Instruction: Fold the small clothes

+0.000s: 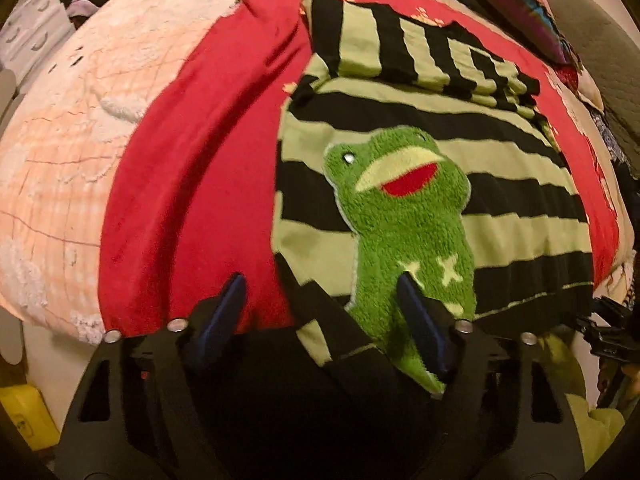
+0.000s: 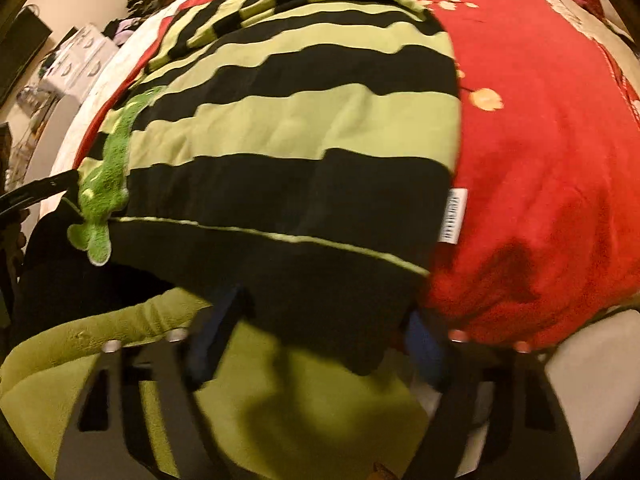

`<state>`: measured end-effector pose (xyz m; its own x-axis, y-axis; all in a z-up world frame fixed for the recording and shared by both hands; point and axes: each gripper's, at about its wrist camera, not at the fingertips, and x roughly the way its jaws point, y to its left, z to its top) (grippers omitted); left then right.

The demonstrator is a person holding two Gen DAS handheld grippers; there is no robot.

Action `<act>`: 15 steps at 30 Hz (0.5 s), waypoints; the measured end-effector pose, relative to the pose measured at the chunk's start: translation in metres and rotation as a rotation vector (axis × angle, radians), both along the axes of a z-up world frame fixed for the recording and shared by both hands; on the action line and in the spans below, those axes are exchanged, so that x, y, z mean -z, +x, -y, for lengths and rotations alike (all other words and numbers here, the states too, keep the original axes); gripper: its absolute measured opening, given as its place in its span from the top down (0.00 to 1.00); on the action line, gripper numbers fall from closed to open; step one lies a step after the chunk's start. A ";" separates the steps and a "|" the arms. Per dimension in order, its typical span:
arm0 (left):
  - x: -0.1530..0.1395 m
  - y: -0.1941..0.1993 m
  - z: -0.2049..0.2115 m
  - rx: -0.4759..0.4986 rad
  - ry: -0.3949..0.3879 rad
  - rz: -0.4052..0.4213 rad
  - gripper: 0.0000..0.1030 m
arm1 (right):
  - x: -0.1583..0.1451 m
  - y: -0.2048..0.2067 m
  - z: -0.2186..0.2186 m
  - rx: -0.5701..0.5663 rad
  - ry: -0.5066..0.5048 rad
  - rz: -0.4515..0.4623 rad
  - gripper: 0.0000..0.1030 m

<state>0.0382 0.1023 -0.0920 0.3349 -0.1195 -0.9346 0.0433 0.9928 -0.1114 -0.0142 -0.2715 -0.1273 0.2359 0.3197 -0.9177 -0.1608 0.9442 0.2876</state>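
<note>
A red blanket is spread over the bed, on which the striped green-and-black garment is laid at the near edge, its hem lying between the wide-open fingers of both left gripper and right gripper.

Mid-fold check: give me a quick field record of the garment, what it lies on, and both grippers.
garment: striped top, green and black, with a fuzzy frog patch
sleeve: folded across the upper part
surface: red blanket on a bed
side label: white tag at the top's edge
left gripper: open, straddling the bottom hem near the frog
right gripper: open, at the bottom hem's corner
</note>
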 end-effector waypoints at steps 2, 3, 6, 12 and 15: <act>0.004 -0.003 0.001 0.011 -0.018 -0.022 0.49 | -0.004 -0.001 -0.001 -0.004 0.000 0.020 0.40; 0.005 -0.004 0.002 0.015 -0.026 -0.028 0.55 | -0.006 -0.001 0.001 0.001 0.007 0.028 0.42; 0.012 -0.005 0.001 0.018 -0.053 -0.061 0.60 | -0.003 0.003 0.008 0.035 0.024 0.018 0.42; 0.018 -0.005 0.004 0.034 -0.057 -0.090 0.78 | 0.001 0.013 0.019 0.082 0.075 -0.005 0.43; 0.016 -0.006 0.009 0.047 -0.027 -0.074 0.87 | 0.000 0.015 0.025 0.093 0.108 -0.012 0.59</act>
